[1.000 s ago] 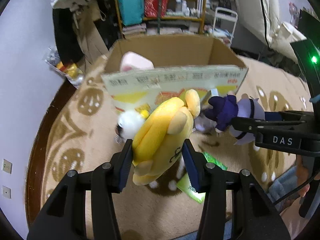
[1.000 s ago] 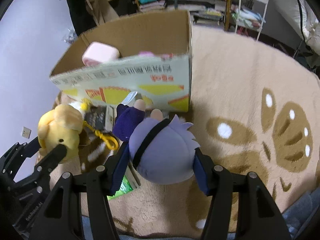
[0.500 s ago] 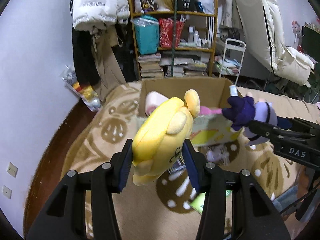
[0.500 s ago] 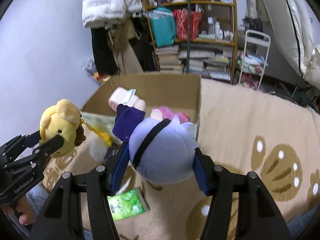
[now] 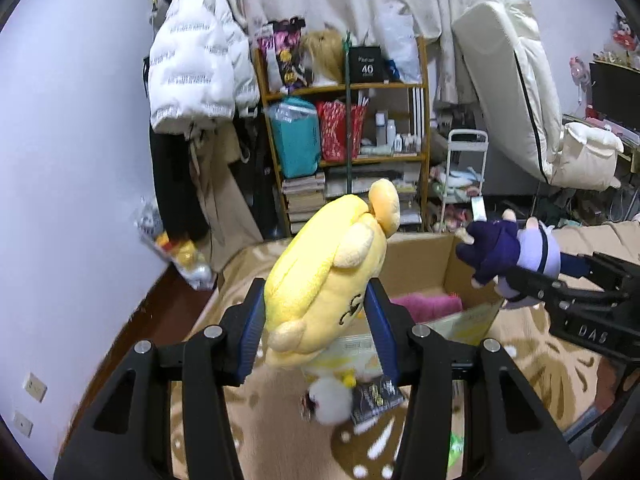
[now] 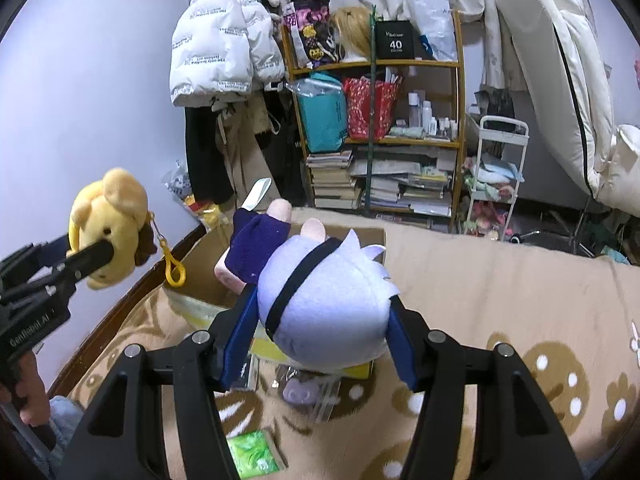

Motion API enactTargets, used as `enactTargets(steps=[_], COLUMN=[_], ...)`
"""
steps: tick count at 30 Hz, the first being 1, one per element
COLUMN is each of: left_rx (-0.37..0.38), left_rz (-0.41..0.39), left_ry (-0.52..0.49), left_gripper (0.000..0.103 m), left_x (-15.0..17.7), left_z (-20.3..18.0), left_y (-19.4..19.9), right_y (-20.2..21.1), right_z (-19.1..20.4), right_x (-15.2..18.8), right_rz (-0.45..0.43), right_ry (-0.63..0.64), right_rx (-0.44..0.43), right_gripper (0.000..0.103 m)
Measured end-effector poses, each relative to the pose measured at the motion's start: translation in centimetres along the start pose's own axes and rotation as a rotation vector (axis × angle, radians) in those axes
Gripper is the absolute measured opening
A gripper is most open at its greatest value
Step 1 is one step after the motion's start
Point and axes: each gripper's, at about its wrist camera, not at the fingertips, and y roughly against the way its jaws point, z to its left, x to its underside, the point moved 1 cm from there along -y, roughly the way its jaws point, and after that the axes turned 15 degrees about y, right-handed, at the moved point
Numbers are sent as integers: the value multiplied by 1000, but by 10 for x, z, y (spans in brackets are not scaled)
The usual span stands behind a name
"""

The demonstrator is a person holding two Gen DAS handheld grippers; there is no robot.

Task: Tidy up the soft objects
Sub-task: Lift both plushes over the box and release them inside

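Two grips are clenched: the left hand-held gripper (image 5: 316, 328) squeezes a yellow plush dog (image 5: 328, 276), the right hand-held gripper (image 6: 320, 332) a lilac-haired plush doll (image 6: 320, 300). Both should clear the open brown cardboard box (image 5: 424, 264) rim before releasing.

We record a beige carpet (image 6: 500, 280) with a brown flower-and-dot pattern as the bearing surface. A bare strip of dark wooden floor (image 5: 132, 332) shows to the left of the tongs. Directly on the carpet, ahead of the tongs, stands an open cardboard box (image 5: 420, 264). Below and between the tong arms in the right wrist view lie a green packet (image 6: 252, 454) and a clear bag holding a small purple item (image 6: 308, 392). Below the tongs in the left wrist view, a dark printed card (image 5: 376, 398) is on the carpet.
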Motion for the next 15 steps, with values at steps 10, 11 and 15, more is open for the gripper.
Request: enactTargets(steps=[10, 11, 15], left_rx=[47, 48, 39], left_rz=[-57, -58, -41], left_ry=[-5, -2, 11], left_gripper=[48, 48, 48], left_x=[-26, -27, -27], left_z=[-9, -8, -5], left_y=[-12, -15, -31], right_y=[-13, -15, -24], right_z=[-5, -5, -4], right_x=[-18, -20, -23], right_rz=[-54, -59, -68], right_ry=[15, 20, 39], right_rx=[17, 18, 22], right_gripper=[63, 63, 63])
